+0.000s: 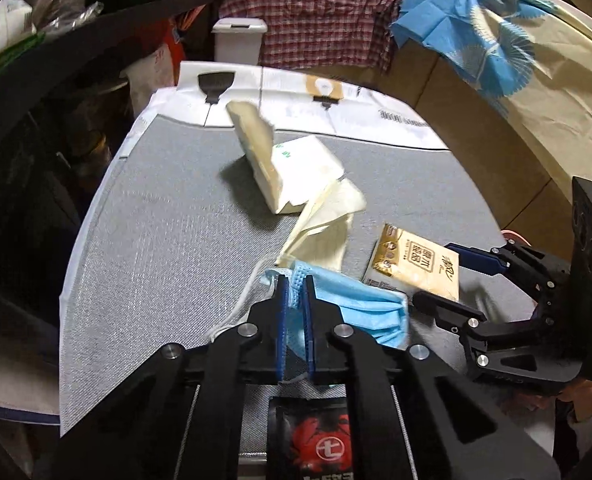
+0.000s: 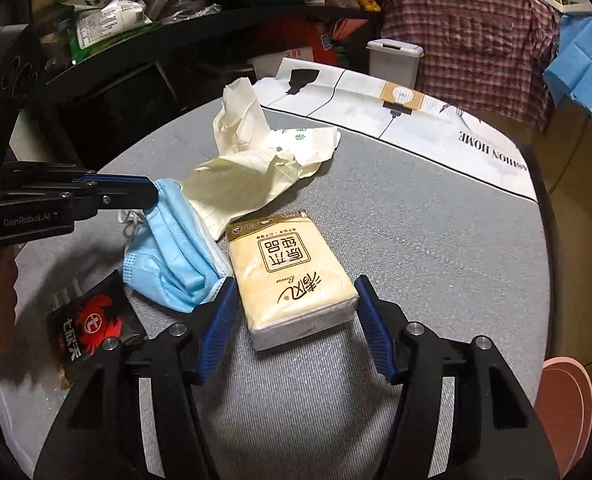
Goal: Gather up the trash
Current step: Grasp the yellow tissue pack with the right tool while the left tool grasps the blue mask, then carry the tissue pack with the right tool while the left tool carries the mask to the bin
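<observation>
The left hand-held gripper [image 1: 295, 280] pinches a pleated blue face mask [image 1: 360, 312] between its ribbed blue pads, the soft fabric bunched and sagging onto the counter [image 1: 156, 240], which wears a grey woven cover. The right hand-held gripper [image 2: 292, 304] is spread wide around a rectangular tissue pack [image 2: 290, 276] in glossy cream plastic. Beyond lie crumpled pale yellow paper [image 2: 236, 180] and a torn white wrapper [image 2: 308, 140]. A shiny black snack packet [image 2: 92, 320] with a red crab sits beside the mask.
</observation>
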`<move>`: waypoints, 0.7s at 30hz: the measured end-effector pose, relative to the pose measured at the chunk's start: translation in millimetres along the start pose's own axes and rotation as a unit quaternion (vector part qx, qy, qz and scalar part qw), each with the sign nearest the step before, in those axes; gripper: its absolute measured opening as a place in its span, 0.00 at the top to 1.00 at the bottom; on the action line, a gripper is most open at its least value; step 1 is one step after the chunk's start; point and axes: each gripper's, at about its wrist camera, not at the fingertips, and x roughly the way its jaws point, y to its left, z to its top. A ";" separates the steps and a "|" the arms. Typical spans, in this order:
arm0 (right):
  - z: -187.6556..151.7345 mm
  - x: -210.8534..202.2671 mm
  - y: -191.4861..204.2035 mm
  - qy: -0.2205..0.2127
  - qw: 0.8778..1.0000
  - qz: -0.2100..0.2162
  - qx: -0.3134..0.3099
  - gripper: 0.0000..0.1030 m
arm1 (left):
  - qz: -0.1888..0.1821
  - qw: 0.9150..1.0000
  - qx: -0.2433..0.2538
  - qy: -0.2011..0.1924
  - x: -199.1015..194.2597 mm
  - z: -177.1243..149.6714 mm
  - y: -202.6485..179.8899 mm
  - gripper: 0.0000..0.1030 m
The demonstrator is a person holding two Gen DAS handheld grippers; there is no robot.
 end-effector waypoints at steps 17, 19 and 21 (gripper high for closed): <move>-7.6 -75.6 -1.5 -0.051 0.997 -0.047 0.029 0.45 | 0.002 0.997 0.035 -0.066 -60.7 -2.9 -26.5 0.98; -10.8 -86.7 -0.9 -0.058 0.996 -0.050 0.036 0.45 | 0.004 0.997 0.035 -0.073 -67.5 -4.0 -29.7 0.98; -14.5 -95.5 -0.7 -0.064 0.996 -0.055 0.041 0.45 | 0.006 0.996 0.035 -0.081 -74.2 -6.1 -32.9 0.98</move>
